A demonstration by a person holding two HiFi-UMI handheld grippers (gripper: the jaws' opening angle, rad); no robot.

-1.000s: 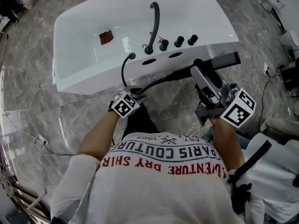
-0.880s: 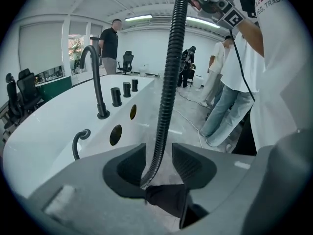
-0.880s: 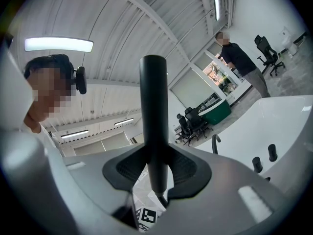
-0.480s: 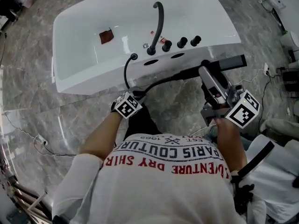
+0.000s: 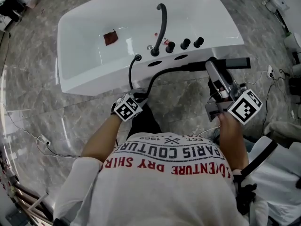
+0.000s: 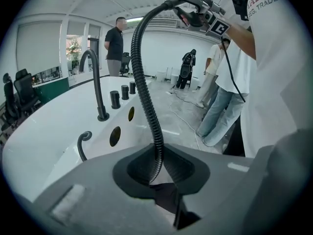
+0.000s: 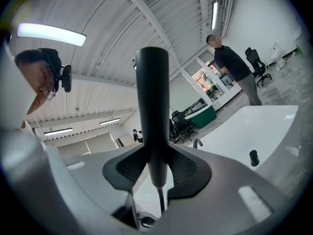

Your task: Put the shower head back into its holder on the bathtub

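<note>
Grey marble floor (image 5: pixel 37 102) all around, and the white bathtub (image 5: pixel 94 81) sits ahead of me with a small reddish-brown cloth (image 5: pixel 111 37) lying on its bottom. On the near rim I've got the tall black faucet (image 5: pixel 162 27), three black knobs (image 5: pixel 185 44) in a row beside it, and two dark oval openings (image 5: pixel 166 60) just in front of those. The black ribbed hose (image 5: pixel 160 76) comes out of a socket (image 5: pixel 137 58) on the rim, loops down off the tub's side and swings across to my right. My left gripper (image 6: pixel 159 173) is angled down on that hose, below the rim: its jaws are closing, narrow now, the hose running straight through them and sitting against the pads. My right gripper (image 7: pixel 157 173) is level, jaws clamped on the handle of the shower head (image 5: pixel 235 61), a slim black bar lying roughly flat out over the floor, near the tub's rim on the knob side but apart from it, and in neither opening. From the left gripper view I can see people standing farther back in the room.
</note>
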